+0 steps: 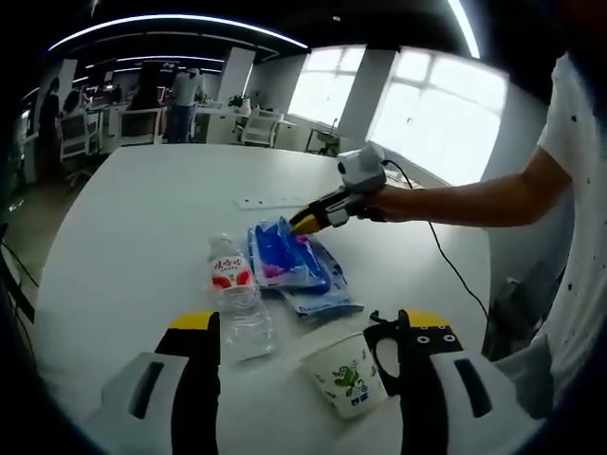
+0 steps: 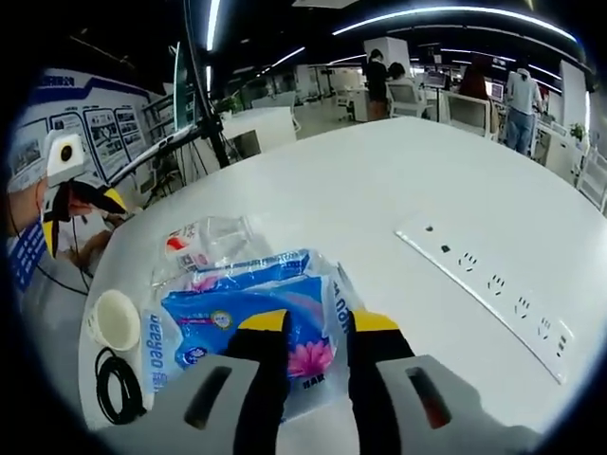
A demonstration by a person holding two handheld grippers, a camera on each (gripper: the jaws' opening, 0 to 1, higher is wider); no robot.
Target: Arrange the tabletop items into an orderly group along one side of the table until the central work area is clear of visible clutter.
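Observation:
On the white table point(image 1: 142, 218) a clear water bottle point(image 1: 237, 294) with a red label lies on its side. Beside it are blue plastic packets point(image 1: 289, 261) and a paper cup point(image 1: 346, 374) with green print. My left gripper point(image 1: 308, 322) stands open over the near edge, the bottle by its left jaw and the cup by its right. A person's arm brings my right gripper point(image 1: 302, 226) in from the right to the packets' far edge. In the right gripper view my right gripper point(image 2: 320, 324) is closed narrowly on the top blue packet point(image 2: 237, 322). The bottle point(image 2: 204, 242) and cup point(image 2: 116, 318) lie beyond.
A white power strip point(image 2: 484, 280) lies flat across the table's middle, also seen as the strip point(image 1: 270, 202) behind the packets. A black cable point(image 2: 114, 389) coils beside the cup. The left gripper point(image 2: 81, 210) shows at the table's rim. Desks, chairs and people stand far off.

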